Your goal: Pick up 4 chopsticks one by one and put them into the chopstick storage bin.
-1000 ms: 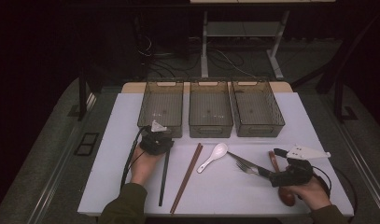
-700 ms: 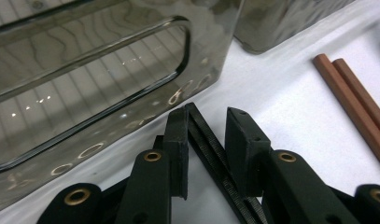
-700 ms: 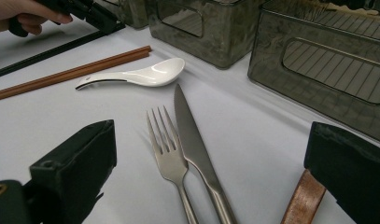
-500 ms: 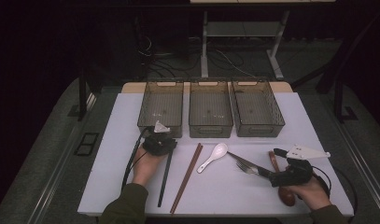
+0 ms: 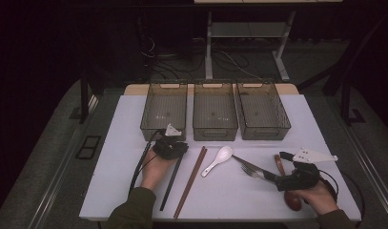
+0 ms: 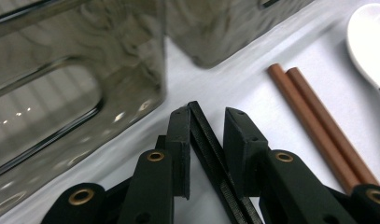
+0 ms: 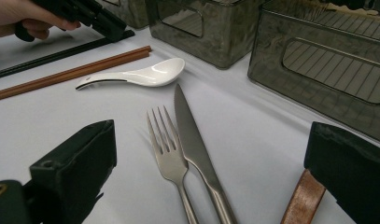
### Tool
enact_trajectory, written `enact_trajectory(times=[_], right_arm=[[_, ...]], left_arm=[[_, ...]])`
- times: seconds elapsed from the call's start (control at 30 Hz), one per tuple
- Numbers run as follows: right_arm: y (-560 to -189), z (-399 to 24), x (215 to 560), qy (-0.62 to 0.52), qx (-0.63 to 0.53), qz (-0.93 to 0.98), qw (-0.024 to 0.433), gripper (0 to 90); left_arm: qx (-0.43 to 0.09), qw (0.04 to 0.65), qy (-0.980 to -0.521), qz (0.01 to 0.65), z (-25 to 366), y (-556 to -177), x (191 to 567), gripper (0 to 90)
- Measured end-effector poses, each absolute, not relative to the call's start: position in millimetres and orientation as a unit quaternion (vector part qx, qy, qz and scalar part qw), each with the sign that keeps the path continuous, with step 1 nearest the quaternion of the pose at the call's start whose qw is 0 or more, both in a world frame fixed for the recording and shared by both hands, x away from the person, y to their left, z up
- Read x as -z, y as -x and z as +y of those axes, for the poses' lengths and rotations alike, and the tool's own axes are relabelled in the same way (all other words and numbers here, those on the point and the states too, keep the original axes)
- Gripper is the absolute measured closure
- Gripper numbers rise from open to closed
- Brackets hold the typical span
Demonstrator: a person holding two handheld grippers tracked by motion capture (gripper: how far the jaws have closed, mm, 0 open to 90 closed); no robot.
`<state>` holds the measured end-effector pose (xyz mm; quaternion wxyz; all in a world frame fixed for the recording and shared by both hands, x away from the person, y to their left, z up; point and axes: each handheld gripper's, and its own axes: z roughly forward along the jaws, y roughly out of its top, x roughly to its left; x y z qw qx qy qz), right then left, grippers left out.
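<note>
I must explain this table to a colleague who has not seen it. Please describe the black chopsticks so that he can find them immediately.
Start at the three clear bins; take the leftmost bin. Just in front of it, the left tongs are closed around the black chopsticks, which run back toward the table's near edge. The brown chopsticks beside them lie free and are reddish, while these are black.

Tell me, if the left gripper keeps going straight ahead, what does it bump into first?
Probably the left bin. The left gripper, with black chopsticks between its jaws, points at that bin's near wall, with just a bit of bare table between. Depth is hard to judge.
</note>
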<state>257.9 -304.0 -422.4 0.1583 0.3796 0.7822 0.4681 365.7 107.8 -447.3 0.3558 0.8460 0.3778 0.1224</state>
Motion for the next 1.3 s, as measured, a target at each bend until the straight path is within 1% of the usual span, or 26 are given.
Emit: enact_trajectory(times=[0.2,0.4,0.7,0.73,0.8,0.83,0.87,0.9,1.07,1.1,1.3], right_arm=[[-258,-305,422,-0.380,-0.468,0.782,0.159,2.7],[-258,-305,422,-0.380,-0.468,0.782,0.159,2.7],[-258,-304,422,-0.380,-0.469,0.782,0.158,2.7],[-258,-305,422,-0.381,-0.469,0.781,0.158,2.7],[-258,-305,422,-0.381,-0.469,0.781,0.158,2.7],[-258,-305,422,-0.382,-0.469,0.781,0.158,2.7],[-258,-306,422,-0.381,-0.469,0.781,0.158,2.7],[-258,-306,422,-0.381,-0.469,0.781,0.158,2.7],[-257,-306,422,-0.381,-0.470,0.780,0.160,2.7],[-257,-306,422,-0.380,-0.470,0.780,0.161,2.7],[-257,-305,422,-0.379,-0.470,0.781,0.161,2.7]], left_arm=[[-0.117,0.363,-0.848,0.367,98,-365,448,71.9],[-0.112,0.369,-0.859,0.338,93,-365,449,72.2],[-0.099,0.375,-0.860,0.333,90,-365,449,71.7],[-0.098,0.375,-0.860,0.331,90,-365,449,69.5],[-0.099,0.374,-0.862,0.329,90,-364,449,68.1],[-0.100,0.373,-0.862,0.328,89,-363,449,64.3],[-0.100,0.371,-0.864,0.326,89,-363,448,62.3],[-0.099,0.372,-0.865,0.323,90,-362,447,62.3],[-0.094,0.383,-0.858,0.330,96,-354,438,53.2],[-0.090,0.388,-0.855,0.331,101,-350,435,50.3],[-0.089,0.394,-0.854,0.329,114,-340,430,43.7]])
